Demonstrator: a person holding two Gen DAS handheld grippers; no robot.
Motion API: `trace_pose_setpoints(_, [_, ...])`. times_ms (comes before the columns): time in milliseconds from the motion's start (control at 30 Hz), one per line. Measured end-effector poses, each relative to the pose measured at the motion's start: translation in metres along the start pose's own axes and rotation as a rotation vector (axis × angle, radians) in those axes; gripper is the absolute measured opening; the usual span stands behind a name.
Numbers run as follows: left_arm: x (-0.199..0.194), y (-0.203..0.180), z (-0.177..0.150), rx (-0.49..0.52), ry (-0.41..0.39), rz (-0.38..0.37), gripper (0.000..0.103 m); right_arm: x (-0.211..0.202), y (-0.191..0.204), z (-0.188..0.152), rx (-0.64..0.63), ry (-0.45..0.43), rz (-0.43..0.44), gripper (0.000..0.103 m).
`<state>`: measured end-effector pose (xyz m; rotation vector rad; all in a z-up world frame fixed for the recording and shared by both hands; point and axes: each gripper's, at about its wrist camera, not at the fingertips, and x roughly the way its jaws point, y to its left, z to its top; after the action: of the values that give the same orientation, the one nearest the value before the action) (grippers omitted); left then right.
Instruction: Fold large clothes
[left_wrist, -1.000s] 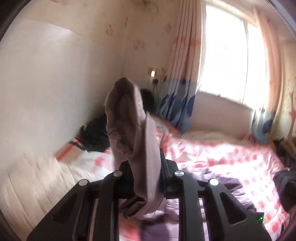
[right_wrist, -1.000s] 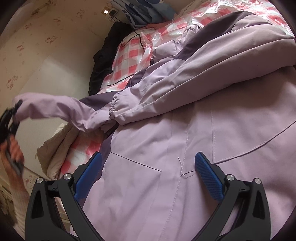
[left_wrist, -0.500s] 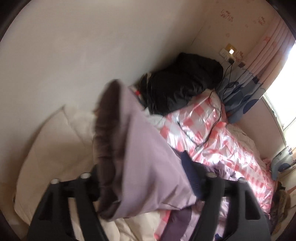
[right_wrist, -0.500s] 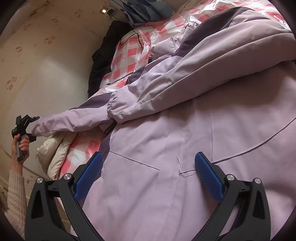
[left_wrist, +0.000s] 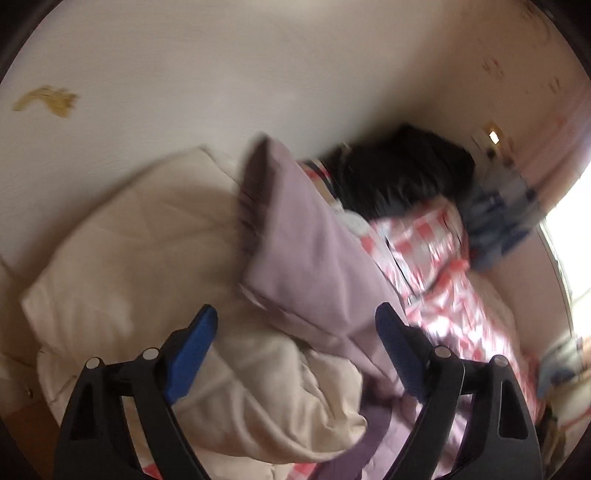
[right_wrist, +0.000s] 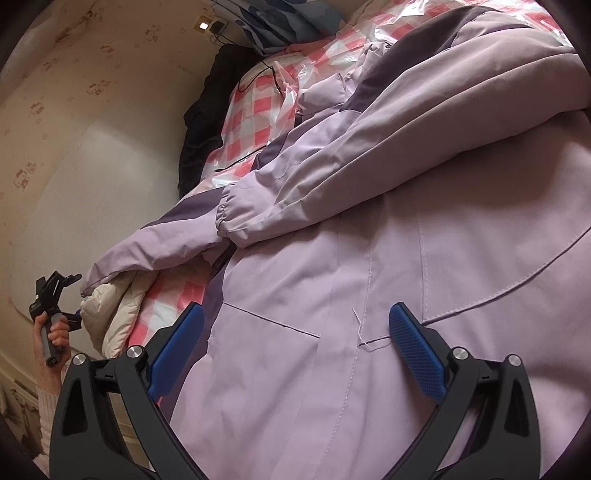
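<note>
We judge the lilac jacket (right_wrist: 406, 240) soft, light, slippery; both the left gripper (left_wrist: 295, 339) and right gripper (right_wrist: 295, 343) gape empty, so we would pinch the sleeve cuff (left_wrist: 255, 206) at eleven o'clock.

A bed (right_wrist: 255, 110) covered by a pink-and-white checked sheet under shiny clear plastic carried everything. A large lilac jacket (right_wrist: 406, 295) with darker purple panels lay spread over most of it, one sleeve (right_wrist: 332, 177) folded across its front and the other sleeve (left_wrist: 314, 266) reaching out over a cream quilt (left_wrist: 129, 258) bunched at the bed's edge. A heap of black clothing (right_wrist: 199, 122) sat at the far end against the wall, and a thin black cable (right_wrist: 266, 74) trailed over the checked sheet near it.
</note>
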<state>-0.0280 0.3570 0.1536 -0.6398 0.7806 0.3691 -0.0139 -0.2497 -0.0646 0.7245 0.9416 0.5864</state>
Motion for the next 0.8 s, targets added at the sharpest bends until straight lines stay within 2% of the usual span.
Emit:
trace_pose_setpoints(133, [0.022, -0.018, 0.007, 0.018, -0.011, 0.044, 0.084, 0.0, 0.0, -0.001, -0.001, 0.0, -0.003, 0.097])
trace_pose_setpoints(233, [0.044, -0.028, 0.025, -0.028, -0.033, 0.091, 0.084, 0.0, 0.0, 0.0, 0.004, 0.001, 0.001, 0.097])
trace_pose_setpoints(333, [0.055, -0.022, 0.033, -0.107, -0.044, 0.05, 0.083, 0.0, 0.001, -0.001, -0.005, 0.005, -0.008, 0.097])
trace_pose_setpoints(400, [0.047, -0.018, 0.033, -0.117, -0.071, -0.014, 0.068, 0.001, 0.006, -0.001, -0.032, 0.01, -0.031, 0.097])
trace_pose_setpoints(433, [0.048, -0.021, 0.034, -0.112, -0.079, -0.054, 0.046, 0.002, 0.008, -0.001, -0.045, 0.012, -0.041, 0.097])
trace_pose_setpoints(467, [0.046, -0.021, 0.034, -0.11, -0.084, -0.096, 0.032, 0.003, 0.01, -0.002, -0.061, 0.014, -0.054, 0.097])
trace_pose_setpoints(500, [0.044, -0.021, 0.035, -0.115, -0.096, -0.149, 0.03, 0.003, 0.013, -0.002, -0.081, 0.015, -0.069, 0.097])
trace_pose_setpoints(600, [0.03, -0.026, 0.044, -0.107, -0.182, -0.223, 0.024, 0.003, 0.023, -0.003, -0.151, -0.006, -0.127, 0.097])
trace_pose_setpoints(700, [0.027, -0.038, 0.049, -0.066, -0.178, -0.238, 0.024, 0.0, 0.028, -0.002, -0.198, -0.03, -0.163, 0.097])
trace_pose_setpoints(800, [0.035, -0.038, 0.046, -0.04, -0.163, -0.227, 0.023, 0.004, 0.02, -0.002, -0.165, -0.018, -0.154, 0.097])
